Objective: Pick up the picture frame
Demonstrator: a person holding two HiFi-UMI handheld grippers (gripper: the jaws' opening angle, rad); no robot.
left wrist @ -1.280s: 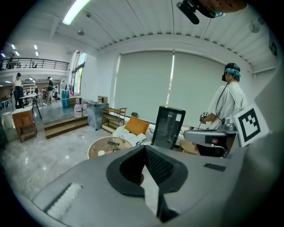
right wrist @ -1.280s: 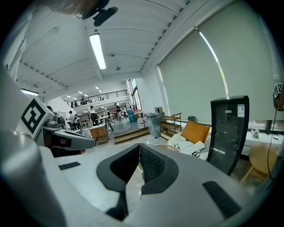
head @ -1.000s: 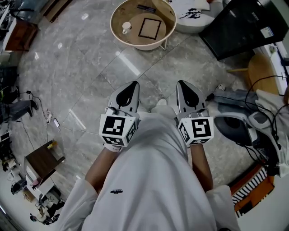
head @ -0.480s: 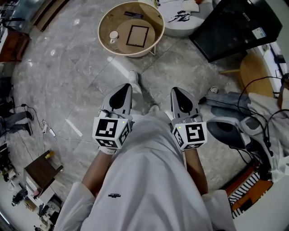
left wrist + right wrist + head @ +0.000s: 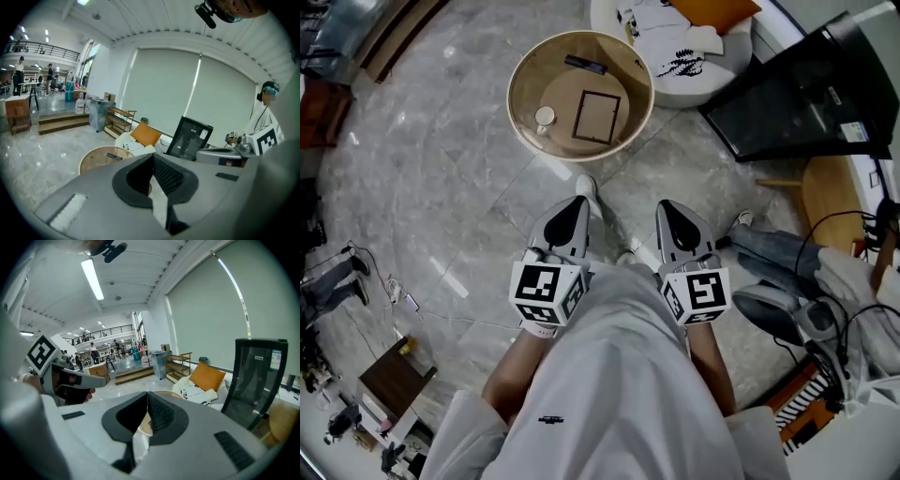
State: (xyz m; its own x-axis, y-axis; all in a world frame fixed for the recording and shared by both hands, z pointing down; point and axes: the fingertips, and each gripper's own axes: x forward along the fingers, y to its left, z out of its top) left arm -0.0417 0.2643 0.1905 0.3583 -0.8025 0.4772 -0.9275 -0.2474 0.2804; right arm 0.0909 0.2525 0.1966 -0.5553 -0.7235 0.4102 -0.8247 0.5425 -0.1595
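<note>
The picture frame [image 5: 596, 116], thin and dark with a tan middle, lies flat on a round wooden table [image 5: 525, 70] at the top of the head view. Beside it sit a small white cup [image 5: 545, 115] and a black remote [image 5: 584, 65]. My left gripper [image 5: 577, 201] and right gripper [image 5: 667, 206] are held side by side at waist height, well short of the table. Both are shut with nothing between the jaws. In the left gripper view the table [image 5: 98, 158] shows beyond the left gripper [image 5: 152, 158]. The right gripper [image 5: 147, 395] hides most of the table in its own view.
A white seat with an orange cushion [image 5: 712, 11] stands behind the table. A black cabinet [image 5: 802, 94] is at the right, with cables and a grey appliance [image 5: 778, 309] on the floor below it. A small dark side table [image 5: 394, 380] sits at the lower left.
The round table with the frame has come lower and nearer in the head view. Both grippers stay shut, side by side in front of the body.
</note>
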